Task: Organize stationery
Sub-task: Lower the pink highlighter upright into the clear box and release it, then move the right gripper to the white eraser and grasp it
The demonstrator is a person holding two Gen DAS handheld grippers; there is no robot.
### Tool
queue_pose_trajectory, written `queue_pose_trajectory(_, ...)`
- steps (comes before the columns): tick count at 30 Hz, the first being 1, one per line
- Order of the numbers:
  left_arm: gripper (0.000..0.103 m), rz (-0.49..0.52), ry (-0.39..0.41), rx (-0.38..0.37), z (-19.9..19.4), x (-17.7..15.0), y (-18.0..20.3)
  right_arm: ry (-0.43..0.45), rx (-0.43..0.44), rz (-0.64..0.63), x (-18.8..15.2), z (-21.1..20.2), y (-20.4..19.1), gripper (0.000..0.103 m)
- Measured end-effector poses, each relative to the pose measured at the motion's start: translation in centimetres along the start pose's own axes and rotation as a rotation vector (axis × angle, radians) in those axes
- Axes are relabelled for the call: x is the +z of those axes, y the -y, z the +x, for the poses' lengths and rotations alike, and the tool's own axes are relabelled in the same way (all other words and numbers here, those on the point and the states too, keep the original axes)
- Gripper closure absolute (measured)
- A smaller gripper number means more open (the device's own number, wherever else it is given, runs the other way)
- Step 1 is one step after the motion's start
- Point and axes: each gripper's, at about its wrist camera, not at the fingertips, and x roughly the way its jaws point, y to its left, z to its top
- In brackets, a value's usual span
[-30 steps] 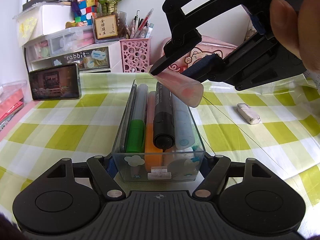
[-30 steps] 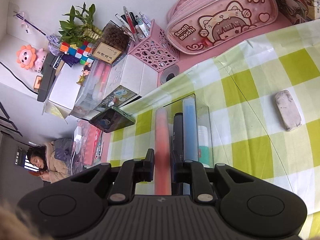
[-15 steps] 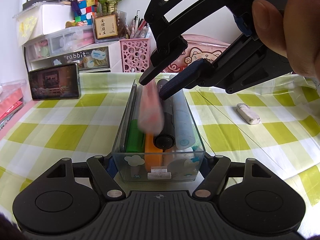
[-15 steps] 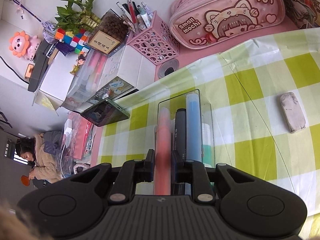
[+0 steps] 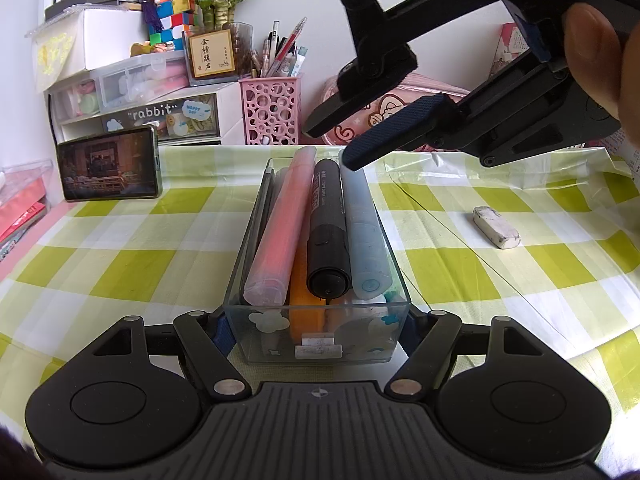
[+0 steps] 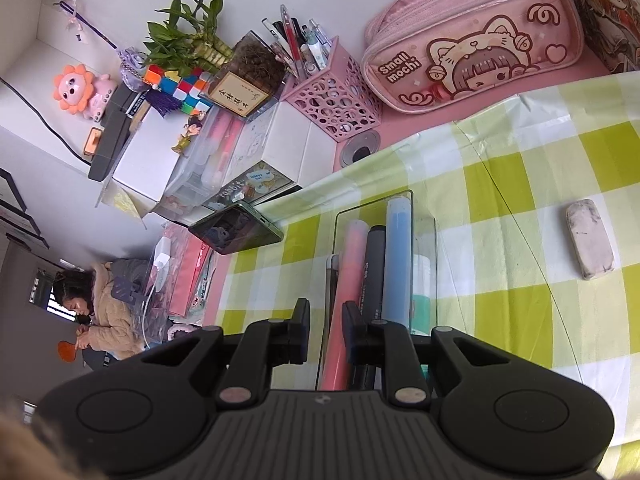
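Right gripper (image 5: 336,142) hangs parted above pink marker (image 5: 280,232).

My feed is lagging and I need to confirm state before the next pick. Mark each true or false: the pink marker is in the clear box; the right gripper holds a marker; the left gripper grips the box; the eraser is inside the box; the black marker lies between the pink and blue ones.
1. The pink marker lies in the clear box. True.
2. The right gripper holds a marker. False: its fingers are open and hold nothing.
3. The left gripper grips the box. True.
4. The eraser is inside the box. False: it lies on the checked cloth.
5. The black marker lies between the pink marker and the blue marker. True.
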Motion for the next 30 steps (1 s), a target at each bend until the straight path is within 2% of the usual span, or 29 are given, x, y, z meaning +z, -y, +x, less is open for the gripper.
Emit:
queue_pose_trajectory(7, 0.030, 0.000, 0.000, 0.000, 0.0, 0.0, 0.0, 0.121, -0.098, 0.023, 1.3, -2.9, 4.1, 0.063)
queue_pose_trajectory(11, 0.030, 0.000, 0.000, 0.000, 0.0, 0.0, 0.0, 0.188, -0.224, 0.036, 2.0, -4.6, 7.4, 0.063)
queue_pose_trajectory(18, 0.030, 0.000, 0.000, 0.000, 0.0, 0.0, 0.0, 0.165, -0.388, -0.053, 1.5, -4.2, 9.9, 0.062)
queue_pose_trajectory(22, 0.030, 0.001, 0.000, 0.000, 0.0, 0.0, 0.0, 0.154, -0.415, -0.123, -0.1, -3.9, 10.3, 0.059)
queue_pose_trajectory(26, 0.030, 0.001, 0.000, 0.000, 0.0, 0.0, 0.0, 0.182, -0.429, -0.200, -1.5, -4.0, 9.9, 0.051)
queue_pose_trajectory(30, 0.030, 0.001, 0.000, 0.000, 0.0, 0.0, 0.0, 0.209, -0.452, -0.297, -2.7, -3.4, 8.9, 0.049)
